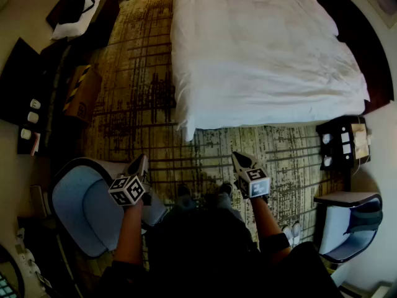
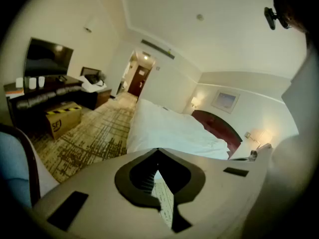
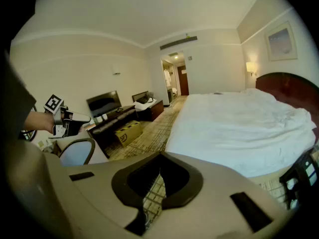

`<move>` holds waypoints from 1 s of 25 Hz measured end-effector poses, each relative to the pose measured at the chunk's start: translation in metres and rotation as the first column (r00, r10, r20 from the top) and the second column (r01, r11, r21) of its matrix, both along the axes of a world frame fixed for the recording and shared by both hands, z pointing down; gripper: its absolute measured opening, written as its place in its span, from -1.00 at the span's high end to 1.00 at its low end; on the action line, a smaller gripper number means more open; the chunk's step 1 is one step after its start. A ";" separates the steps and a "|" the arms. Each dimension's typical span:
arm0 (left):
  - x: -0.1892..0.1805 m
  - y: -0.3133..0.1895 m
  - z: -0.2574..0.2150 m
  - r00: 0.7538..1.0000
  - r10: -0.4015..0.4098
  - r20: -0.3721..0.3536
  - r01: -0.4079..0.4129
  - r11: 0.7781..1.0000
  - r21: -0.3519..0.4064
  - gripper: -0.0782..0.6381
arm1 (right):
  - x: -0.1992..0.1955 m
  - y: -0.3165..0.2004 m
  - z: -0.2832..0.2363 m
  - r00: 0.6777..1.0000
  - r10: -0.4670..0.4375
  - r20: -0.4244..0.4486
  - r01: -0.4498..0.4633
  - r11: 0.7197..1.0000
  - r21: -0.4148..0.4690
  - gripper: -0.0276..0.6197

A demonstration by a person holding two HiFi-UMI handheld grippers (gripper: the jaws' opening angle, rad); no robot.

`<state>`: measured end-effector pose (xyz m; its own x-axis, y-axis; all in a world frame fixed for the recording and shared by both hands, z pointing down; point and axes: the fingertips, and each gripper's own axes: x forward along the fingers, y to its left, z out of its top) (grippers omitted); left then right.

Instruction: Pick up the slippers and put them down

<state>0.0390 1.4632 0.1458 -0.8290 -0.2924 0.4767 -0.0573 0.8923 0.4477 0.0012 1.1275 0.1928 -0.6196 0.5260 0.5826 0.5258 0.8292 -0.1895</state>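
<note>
A pair of white slippers (image 1: 291,232) lies on the patterned carpet at the lower right, beside the right armchair. My left gripper (image 1: 140,164) is held in front of me over the edge of the blue armchair, jaws shut and empty. My right gripper (image 1: 238,159) hovers over the carpet near the bed's foot, shut too, holding nothing, and well apart from the slippers. In the left gripper view the left gripper (image 2: 158,152) has its jaws closed together, facing the bed. The right gripper (image 3: 159,157) looks the same in its own view, which also shows the left gripper (image 3: 64,121) at the far left.
A large white bed (image 1: 260,48) fills the upper middle. A blue armchair (image 1: 77,207) stands at the lower left, another armchair (image 1: 347,223) at the lower right. A nightstand (image 1: 342,143) sits right of the bed. A cardboard box (image 1: 82,93) and a dark TV desk (image 1: 25,85) line the left wall.
</note>
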 end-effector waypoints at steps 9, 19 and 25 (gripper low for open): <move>-0.041 -0.023 -0.076 0.974 0.080 0.213 -0.029 0.972 -0.231 0.78 | -0.028 -0.001 -0.084 0.978 0.033 0.207 -0.039 0.999 0.021 0.90; -0.058 -0.027 -0.067 0.953 0.230 0.197 -0.173 0.948 -0.266 0.78 | -0.015 0.003 -0.064 0.972 0.154 0.179 -0.158 0.987 0.011 0.90; -0.073 -0.058 -0.058 0.921 0.347 0.179 -0.290 0.915 -0.281 0.78 | 0.000 -0.022 -0.058 0.949 0.266 0.172 -0.270 0.963 0.001 0.90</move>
